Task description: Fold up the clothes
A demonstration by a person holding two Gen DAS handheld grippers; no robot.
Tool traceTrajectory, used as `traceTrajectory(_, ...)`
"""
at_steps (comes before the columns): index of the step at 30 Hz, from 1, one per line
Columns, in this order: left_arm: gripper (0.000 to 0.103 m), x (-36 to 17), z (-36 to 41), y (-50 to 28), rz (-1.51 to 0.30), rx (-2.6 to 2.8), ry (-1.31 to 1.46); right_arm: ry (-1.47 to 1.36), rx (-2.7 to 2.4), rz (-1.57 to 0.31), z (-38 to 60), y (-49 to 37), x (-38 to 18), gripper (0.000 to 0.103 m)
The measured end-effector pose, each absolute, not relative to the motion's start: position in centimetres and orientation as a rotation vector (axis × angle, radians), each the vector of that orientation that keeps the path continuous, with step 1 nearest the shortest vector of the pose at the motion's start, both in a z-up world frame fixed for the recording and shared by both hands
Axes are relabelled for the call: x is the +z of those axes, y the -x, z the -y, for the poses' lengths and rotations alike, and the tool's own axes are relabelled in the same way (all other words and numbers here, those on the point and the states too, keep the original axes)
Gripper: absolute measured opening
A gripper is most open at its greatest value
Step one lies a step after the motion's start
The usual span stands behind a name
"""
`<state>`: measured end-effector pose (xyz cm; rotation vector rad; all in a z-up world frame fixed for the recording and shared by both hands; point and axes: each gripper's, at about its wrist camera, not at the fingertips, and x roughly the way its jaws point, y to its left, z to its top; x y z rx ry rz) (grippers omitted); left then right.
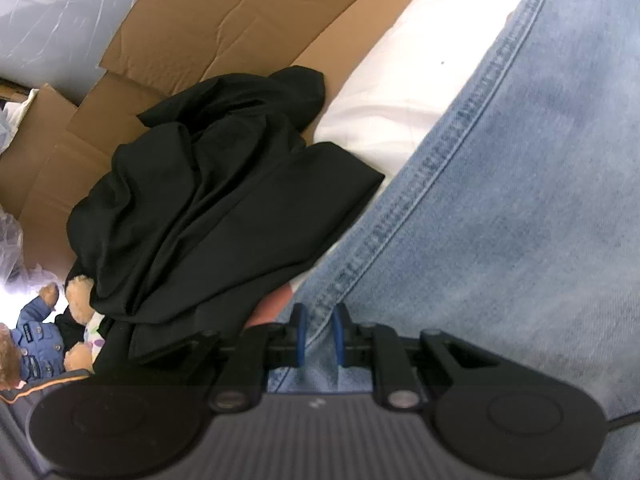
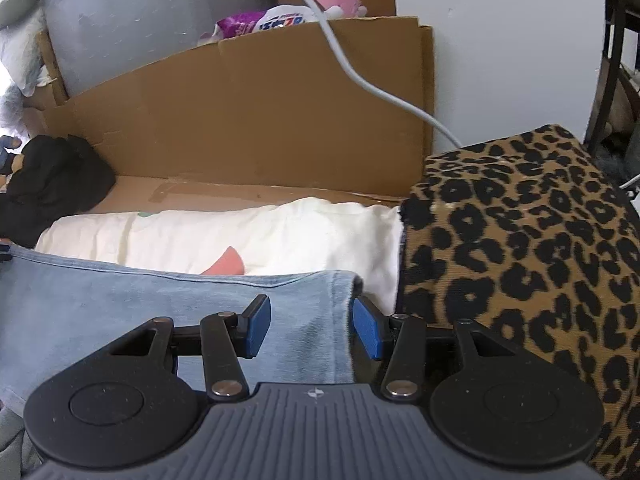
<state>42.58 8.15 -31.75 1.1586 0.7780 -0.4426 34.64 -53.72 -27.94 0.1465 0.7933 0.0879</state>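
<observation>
Light-blue jeans (image 1: 500,200) lie spread flat over a cream printed garment (image 2: 240,232), which sits on a flattened cardboard sheet (image 1: 224,32); the leg hem end (image 2: 340,300) shows in the right wrist view, lying just beside a leopard-print fabric (image 2: 520,240).

Left gripper (image 1: 319,332): blue pads drawn close together w/ the jeans' stitched side seam (image 1: 440,152) running between them; looks like it's pinching the denim at that seam, judged from the narrow gap, tho contact itself is hard to see.

Right gripper (image 2: 312,326): fingers spread wide, straddling the hem corner of the leg; nothing clamped; one pad over denim, the other just off the hem edge.

A black garment (image 1: 208,208) sits crumpled in a heap near the jeans, partly over a teddy bear in a blue uniform (image 1: 40,336); not folded.

Progress, as a judgement: jeans lie in one long flat panel w/ a seam along the edge, which fits either legs already laid together lengthwise or simply spread out; can't tell which; no crosswise fold visible, so shortening folds seem left; black heap and cream piece also look unfolded.
</observation>
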Motion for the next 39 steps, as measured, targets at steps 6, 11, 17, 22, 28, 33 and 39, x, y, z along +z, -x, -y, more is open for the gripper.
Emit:
traceTrajectory(6,0.015,-32.5,-7.6,-43.8,-0.814,-0.374,-1.123,-0.129,0.074,-0.798,53.8,-35.0,-28.3,0.054)
traceTrajectory(11,0.015,-32.2,-8.0,-43.7,-0.826,-0.354,-1.107,-0.027,0.075,-0.807,52.0,-36.7,-30.0,0.064)
traceTrajectory(17,0.015,-32.5,-7.7,-44.5,-0.838,-0.33,-1.097,-0.015,0.147,-0.803,51.3,-36.4,-30.5,0.064)
traceTrajectory(22,0.015,-32.6,-7.7,-44.8,-0.839,-0.331,-1.099,0.039,0.139,-0.826,51.2,-36.8,-30.7,0.062)
traceTrajectory(28,0.015,-32.7,-7.6,-45.1,-0.843,-0.336,-1.104,0.116,0.047,-0.911,50.4,-40.9,-31.9,0.063)
traceTrajectory(33,0.015,-32.8,-7.5,-45.1,-0.849,-0.329,-1.099,0.167,0.031,-1.097,49.3,-44.7,-34.4,0.066)
traceTrajectory(39,0.015,-32.9,-7.2,-44.8,-0.85,-0.323,-1.111,0.122,0.046,-1.123,49.8,-45.1,-34.8,0.064)
